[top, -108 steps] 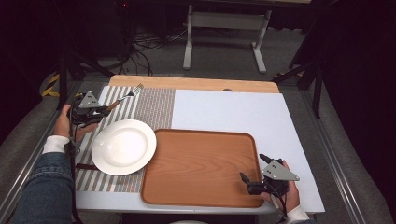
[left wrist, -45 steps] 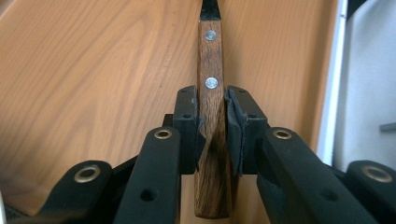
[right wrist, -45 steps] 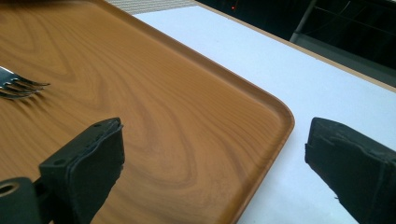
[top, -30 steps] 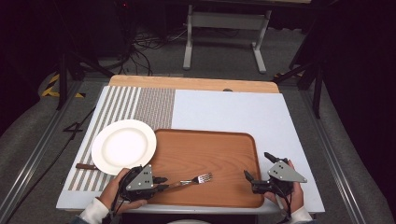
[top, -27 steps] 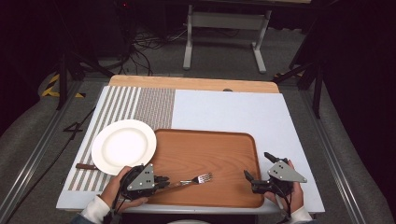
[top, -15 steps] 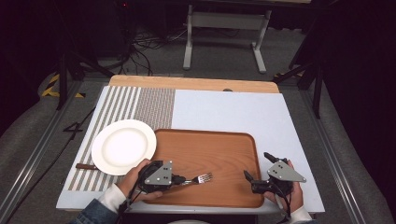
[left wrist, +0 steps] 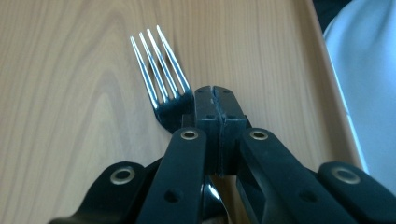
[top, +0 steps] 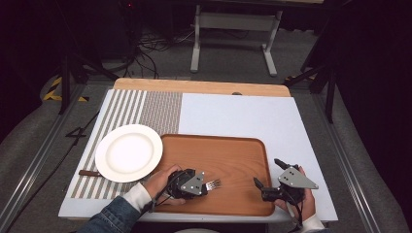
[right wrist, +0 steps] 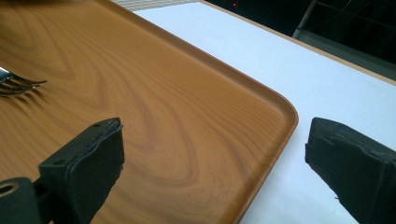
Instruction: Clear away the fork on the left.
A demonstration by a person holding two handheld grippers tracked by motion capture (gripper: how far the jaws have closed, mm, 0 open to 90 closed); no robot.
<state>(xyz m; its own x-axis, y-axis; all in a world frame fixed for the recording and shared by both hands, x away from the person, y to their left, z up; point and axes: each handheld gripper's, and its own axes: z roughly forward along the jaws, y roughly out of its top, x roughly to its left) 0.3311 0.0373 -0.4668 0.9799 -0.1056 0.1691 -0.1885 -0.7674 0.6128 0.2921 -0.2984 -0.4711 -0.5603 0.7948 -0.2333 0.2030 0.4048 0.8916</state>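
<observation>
Near the tray's (top: 214,141) front edge, your left gripper (left wrist: 215,100) pinches the fork (left wrist: 161,70) off-centre, so it could twist loose.

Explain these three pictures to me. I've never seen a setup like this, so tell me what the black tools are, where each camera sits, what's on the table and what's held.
A person sits at a white table with a hand-held two-jaw gripper in each hand. The wide picture comes from a camera above, and the close-ups from cameras riding on the grippers. On the table lie a striped placemat, a white plate and a wooden tray. A fork lies on the tray. The left gripper is shut, pad against pad, just above the fork's neck and not clamping it. The right gripper is open and empty at the tray's near right corner.
</observation>
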